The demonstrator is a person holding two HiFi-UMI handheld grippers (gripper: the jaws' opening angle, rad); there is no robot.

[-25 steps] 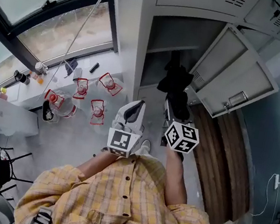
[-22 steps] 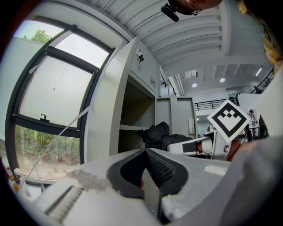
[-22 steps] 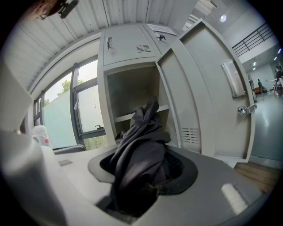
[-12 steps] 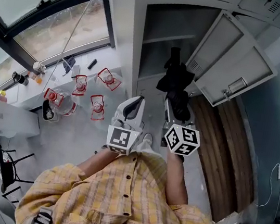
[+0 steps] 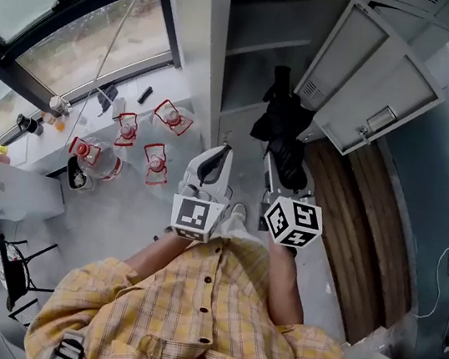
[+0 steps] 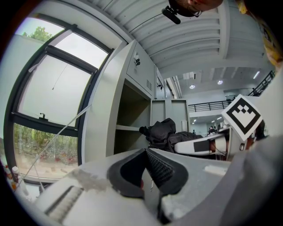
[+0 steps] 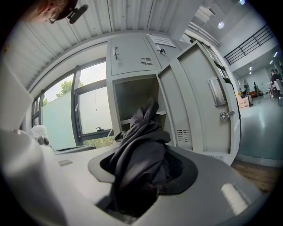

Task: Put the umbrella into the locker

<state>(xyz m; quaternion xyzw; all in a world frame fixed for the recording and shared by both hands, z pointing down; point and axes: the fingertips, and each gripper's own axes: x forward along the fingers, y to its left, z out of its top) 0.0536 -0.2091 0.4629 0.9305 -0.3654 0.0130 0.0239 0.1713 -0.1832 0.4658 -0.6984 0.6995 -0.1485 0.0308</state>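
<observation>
The right gripper (image 7: 146, 176) is clamped on the bunched canopy of the folded black umbrella (image 7: 139, 141), so its end points level at the open locker compartment (image 7: 132, 99), which I judge suits sliding it in past the swung-out door (image 7: 199, 92). The left gripper (image 6: 148, 170) hangs alongside, jaws together and empty, probably to stay clear of the opening.

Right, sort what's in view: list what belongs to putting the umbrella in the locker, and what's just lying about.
Job:
black umbrella, clamped in the right gripper
open locker
its swung-out door

Lying about:
red-topped clear jugs
white box
left gripper, shut and empty, plays no part yet
</observation>
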